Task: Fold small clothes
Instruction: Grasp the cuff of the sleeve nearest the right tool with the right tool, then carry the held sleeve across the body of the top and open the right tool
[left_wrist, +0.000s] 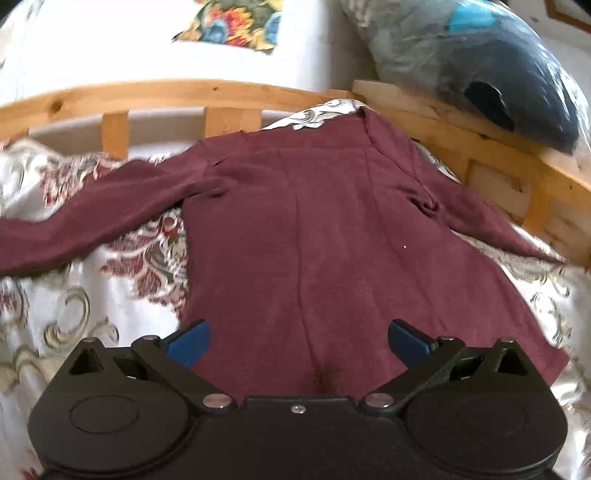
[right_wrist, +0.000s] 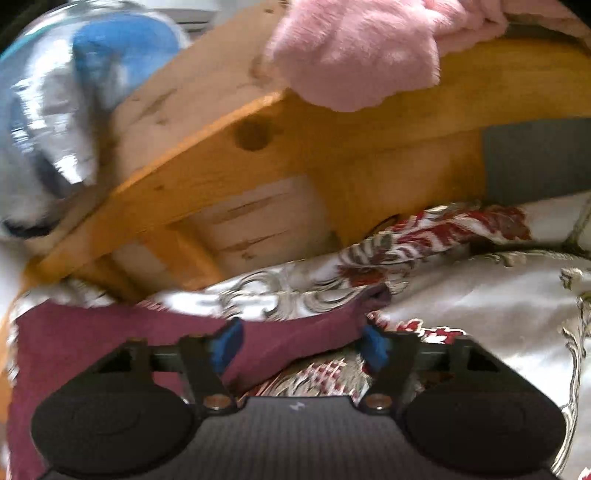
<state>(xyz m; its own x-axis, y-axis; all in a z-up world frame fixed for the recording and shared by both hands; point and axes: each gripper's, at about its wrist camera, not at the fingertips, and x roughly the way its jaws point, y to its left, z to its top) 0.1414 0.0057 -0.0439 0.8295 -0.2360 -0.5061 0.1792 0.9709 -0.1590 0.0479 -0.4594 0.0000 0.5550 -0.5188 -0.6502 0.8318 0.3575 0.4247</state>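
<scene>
A maroon long-sleeved top (left_wrist: 314, 229) lies spread flat on a floral bedspread (left_wrist: 92, 295), sleeves out to both sides. My left gripper (left_wrist: 298, 343) hovers over the hem, its blue pads wide apart with nothing between them. In the right wrist view the end of one maroon sleeve (right_wrist: 314, 328) lies across the gap of my right gripper (right_wrist: 301, 345). A blue pad stands at each edge of the sleeve, and the jaws are still well apart. The picture there is blurred.
A wooden bed rail (left_wrist: 147, 92) curves close behind the top and fills the right wrist view as the wooden rail (right_wrist: 332, 140). A plastic-wrapped bundle (left_wrist: 480, 66) rests on it at the right. A pink fluffy cloth (right_wrist: 362, 51) hangs over the rail.
</scene>
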